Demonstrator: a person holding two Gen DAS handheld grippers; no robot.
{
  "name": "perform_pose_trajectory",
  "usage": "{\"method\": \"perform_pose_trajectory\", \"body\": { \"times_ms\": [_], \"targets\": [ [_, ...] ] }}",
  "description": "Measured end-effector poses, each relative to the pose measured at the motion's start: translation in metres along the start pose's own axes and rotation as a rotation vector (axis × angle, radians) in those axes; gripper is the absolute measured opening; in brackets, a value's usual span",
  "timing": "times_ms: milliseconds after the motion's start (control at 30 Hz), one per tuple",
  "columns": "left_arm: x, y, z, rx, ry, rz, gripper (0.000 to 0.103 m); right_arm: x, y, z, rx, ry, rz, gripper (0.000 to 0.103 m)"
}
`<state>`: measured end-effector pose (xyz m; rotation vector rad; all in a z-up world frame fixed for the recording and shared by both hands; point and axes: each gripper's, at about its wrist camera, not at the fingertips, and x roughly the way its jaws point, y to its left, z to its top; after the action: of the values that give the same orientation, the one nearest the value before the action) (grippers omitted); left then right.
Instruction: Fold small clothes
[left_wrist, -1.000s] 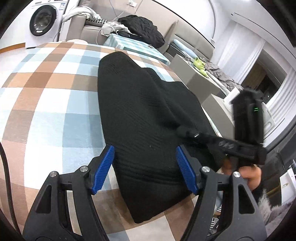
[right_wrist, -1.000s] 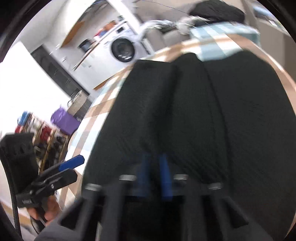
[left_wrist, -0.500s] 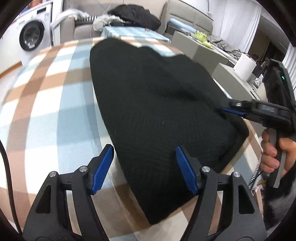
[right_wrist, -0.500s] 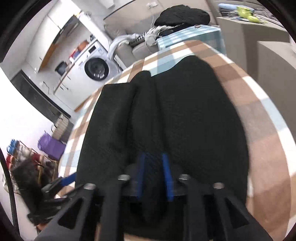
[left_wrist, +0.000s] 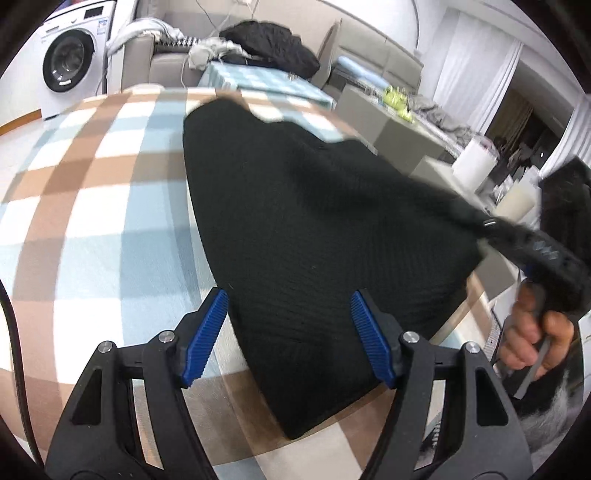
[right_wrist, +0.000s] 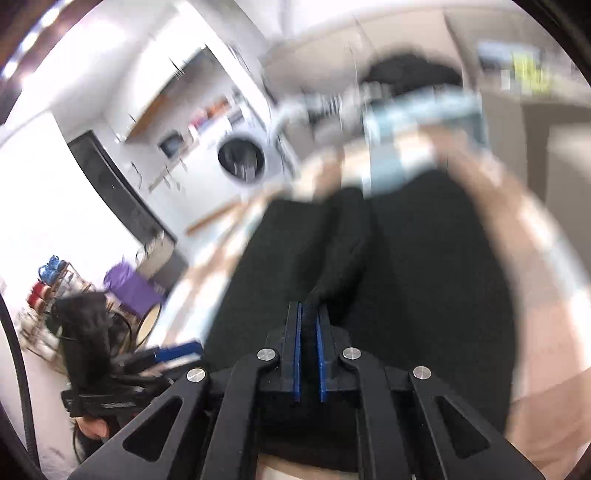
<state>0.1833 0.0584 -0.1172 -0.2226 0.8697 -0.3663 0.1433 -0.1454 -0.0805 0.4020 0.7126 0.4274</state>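
Checked cloth (left_wrist: 85, 206) in tan, pale blue and white covers the table on your left, and the black knit garment (left_wrist: 295, 229) lies across it from the far edge to the near corner, its near tip just beyond your left gripper (left_wrist: 290, 334). That gripper hangs above the near end of the garment with its blue pads spread wide and nothing between them, so treat it as your free tool: bring it down onto a bare part of the knit to pin the lower layer before the fold travels any further, or take the matching near edge so that both sides move together. Farther right, your right gripper (right_wrist: 308, 354) has its pads nearly together on a pinched ridge of the black fabric, which rises from the flat panel into the jaws; in the left wrist view the same edge is drawn taut toward your right hand (left_wrist: 532, 332). Keep that pinch firm and low, and carry the edge over in one smooth arc, since the right wrist view is blurred and I judge the motion fast enough to drag the whole piece across the cloth. Lay the edge down square with the side beneath it before you let go.
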Motion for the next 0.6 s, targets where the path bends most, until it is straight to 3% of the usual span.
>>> {"method": "perform_pose_trajectory", "body": {
  "times_ms": [67, 133, 200, 300, 467, 600],
  "targets": [
    [-0.006, 0.003, 0.005, -0.015, -0.011, -0.022, 0.067, -0.029, 0.000, 0.005, 0.009, -0.079, -0.018, 0.006],
    [-0.002, 0.005, 0.008, -0.015, -0.001, -0.017, 0.067, -0.040, -0.011, -0.005, 0.031, -0.096, -0.141, 0.006],
    [0.007, 0.008, 0.009, -0.010, 0.021, -0.007, 0.067, -0.029, -0.031, -0.022, 0.081, -0.027, -0.236, 0.006],
    [0.026, 0.013, 0.014, -0.027, 0.061, -0.004, 0.067, -0.007, -0.059, -0.040, 0.171, 0.084, -0.288, 0.007],
    [0.048, 0.019, 0.031, -0.081, 0.059, -0.034, 0.067, -0.001, -0.066, -0.039, 0.190, 0.103, -0.249, 0.018],
    [0.067, 0.023, 0.044, -0.121, 0.064, -0.036, 0.063, 0.008, -0.070, -0.040, 0.188, 0.118, -0.245, 0.020]
  ]
}}
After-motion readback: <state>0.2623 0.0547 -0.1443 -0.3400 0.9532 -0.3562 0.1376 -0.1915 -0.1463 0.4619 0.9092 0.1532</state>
